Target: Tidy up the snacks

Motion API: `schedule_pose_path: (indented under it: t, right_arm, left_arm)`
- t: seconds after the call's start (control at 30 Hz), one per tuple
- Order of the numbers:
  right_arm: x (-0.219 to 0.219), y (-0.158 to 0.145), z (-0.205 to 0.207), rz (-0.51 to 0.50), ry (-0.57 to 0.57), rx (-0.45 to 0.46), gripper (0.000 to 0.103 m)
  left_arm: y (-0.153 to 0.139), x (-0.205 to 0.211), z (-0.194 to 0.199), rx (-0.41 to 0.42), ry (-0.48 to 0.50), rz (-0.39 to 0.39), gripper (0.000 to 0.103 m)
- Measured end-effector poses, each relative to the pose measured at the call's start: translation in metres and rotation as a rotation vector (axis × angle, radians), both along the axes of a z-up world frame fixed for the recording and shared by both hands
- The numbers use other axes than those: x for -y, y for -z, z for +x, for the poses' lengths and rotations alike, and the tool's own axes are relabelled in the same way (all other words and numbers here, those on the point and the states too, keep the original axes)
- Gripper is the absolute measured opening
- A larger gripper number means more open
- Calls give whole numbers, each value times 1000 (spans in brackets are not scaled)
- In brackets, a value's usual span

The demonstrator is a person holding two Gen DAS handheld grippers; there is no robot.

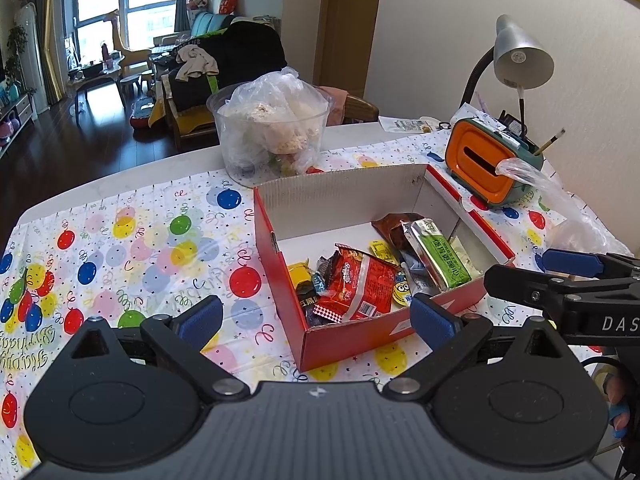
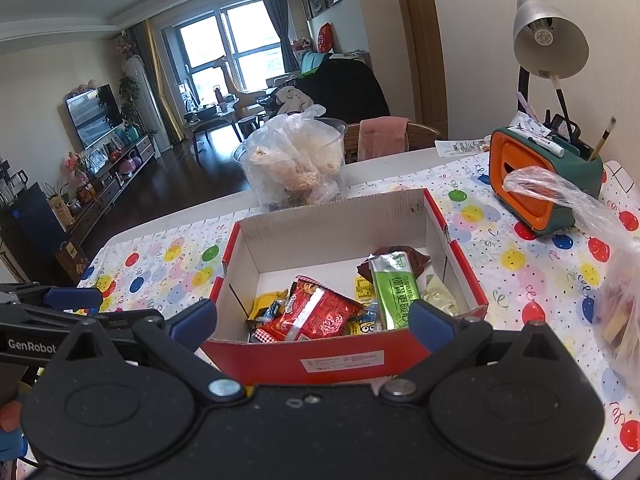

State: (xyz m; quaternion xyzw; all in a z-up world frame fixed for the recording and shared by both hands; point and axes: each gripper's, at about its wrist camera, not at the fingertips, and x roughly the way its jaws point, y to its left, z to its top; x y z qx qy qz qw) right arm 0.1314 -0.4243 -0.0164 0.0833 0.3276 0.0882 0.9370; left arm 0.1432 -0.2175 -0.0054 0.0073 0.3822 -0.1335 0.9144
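I am holding my left tongs wide open and gripping nothing, over the near corner of a red cardboard box. My right tongs are gaping just as wide, also empty, above the box's near wall. Snack packets are lying inside the box: a red packet at 6 o'clock, a green packet at 3 o'clock. Beyond, at 12 o'clock, a clear tub of bagged snacks is standing on the balloon tablecloth. An orange tissue holder is sitting at 2 o'clock.
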Motion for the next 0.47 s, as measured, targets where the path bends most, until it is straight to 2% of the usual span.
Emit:
schedule_pose_path:
  t: [0.47]
  right_arm:
    - [-6,4,-1,0,-3,-7,102]
  left_arm:
    - [1,-5,0,-13,-6,-7,101]
